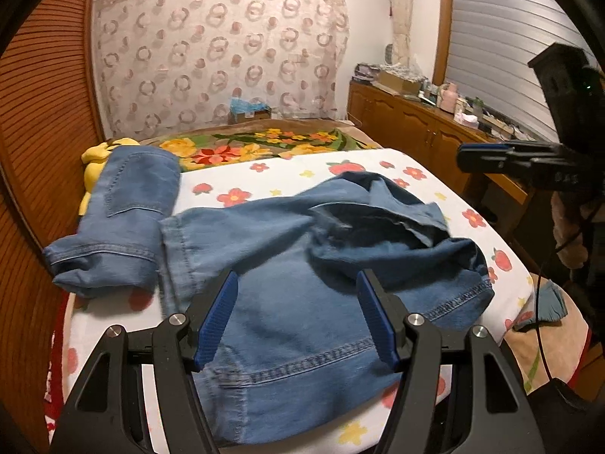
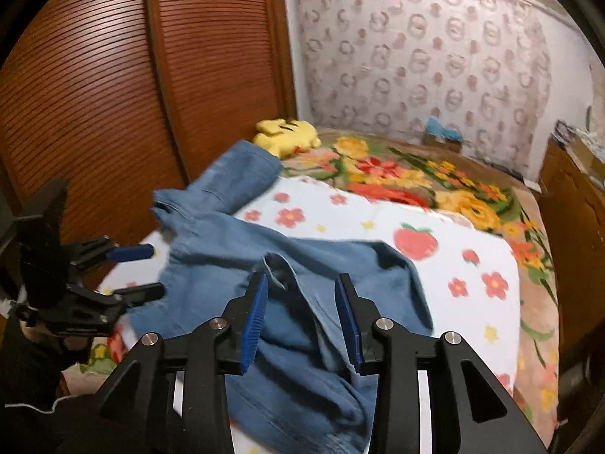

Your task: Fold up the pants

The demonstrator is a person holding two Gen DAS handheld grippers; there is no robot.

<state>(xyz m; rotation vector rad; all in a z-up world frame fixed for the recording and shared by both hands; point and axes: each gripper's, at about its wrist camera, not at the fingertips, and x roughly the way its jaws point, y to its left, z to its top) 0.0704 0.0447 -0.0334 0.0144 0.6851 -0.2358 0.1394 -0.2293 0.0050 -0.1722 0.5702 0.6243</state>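
Observation:
Crumpled blue denim pants (image 1: 287, 276) lie on a white flowered sheet (image 1: 264, 185) on the bed. They also show in the right wrist view (image 2: 287, 302). A second, folded denim piece (image 1: 124, 212) lies at the left, also visible from the right wrist (image 2: 234, 178). My left gripper (image 1: 297, 283) is open just above the pants and holds nothing; it appears from the side in the right wrist view (image 2: 151, 268). My right gripper (image 2: 302, 287) is open above the bunched waist part, empty. It shows at the right edge of the left wrist view (image 1: 469, 157).
A yellow plush toy (image 2: 287, 134) lies at the bed's far left by the slatted wooden wardrobe (image 2: 151, 75). A floral blanket (image 2: 416, 181) covers the far bed. A cluttered wooden cabinet (image 1: 416, 121) stands to the right. A black cable (image 1: 540, 302) hangs there.

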